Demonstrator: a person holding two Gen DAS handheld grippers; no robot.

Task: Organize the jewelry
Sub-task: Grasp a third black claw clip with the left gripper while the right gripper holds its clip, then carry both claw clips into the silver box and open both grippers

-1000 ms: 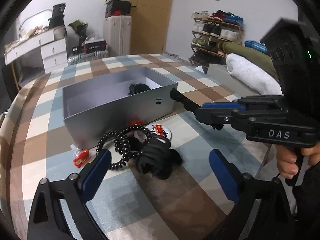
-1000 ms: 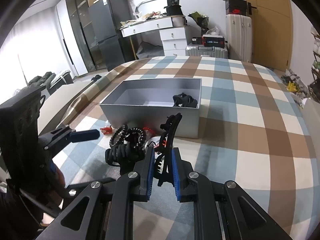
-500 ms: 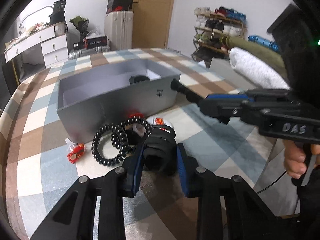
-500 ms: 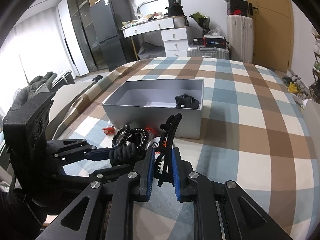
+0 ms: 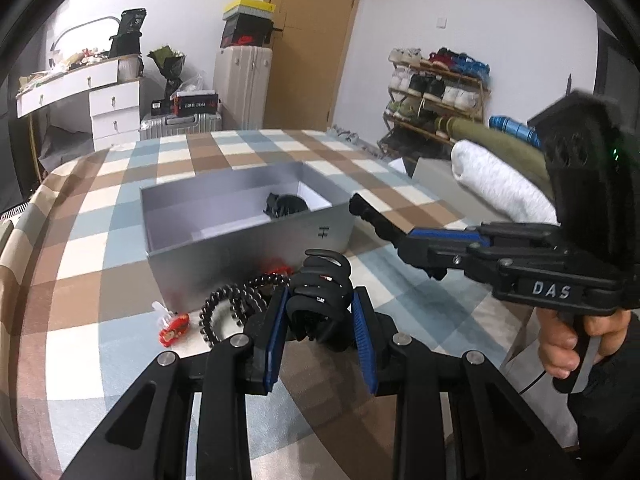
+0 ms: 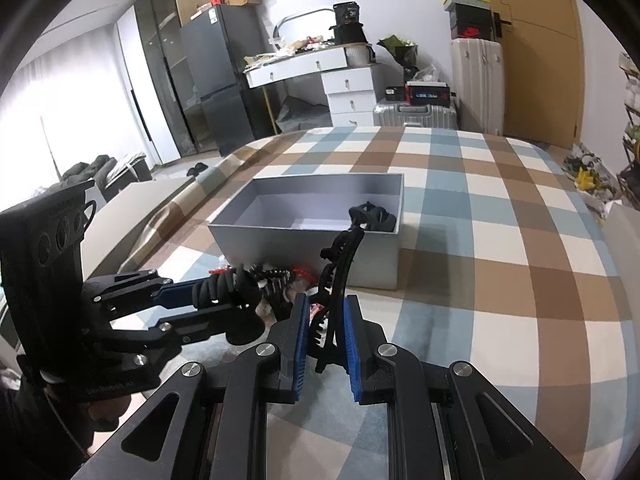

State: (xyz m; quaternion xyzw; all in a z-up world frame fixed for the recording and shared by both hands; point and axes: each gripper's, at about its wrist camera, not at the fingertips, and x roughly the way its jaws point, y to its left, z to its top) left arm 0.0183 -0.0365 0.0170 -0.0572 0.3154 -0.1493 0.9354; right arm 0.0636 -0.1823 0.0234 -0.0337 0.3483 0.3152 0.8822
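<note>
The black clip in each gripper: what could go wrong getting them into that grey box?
The left gripper squeezes a chunky black claw clip close to the coiled black hair tie; lifting might snag and drag it. The right gripper pinches a thin curved clip by its end, so it may twist or slip before reaching the grey box.

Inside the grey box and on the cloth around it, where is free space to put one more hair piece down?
The grey box is bare across its floor except its right near corner, where a black hair claw lies. The checked cloth right of the box is free. Crowded: the strip before the front wall, with the black coil ties and red clip.
</note>
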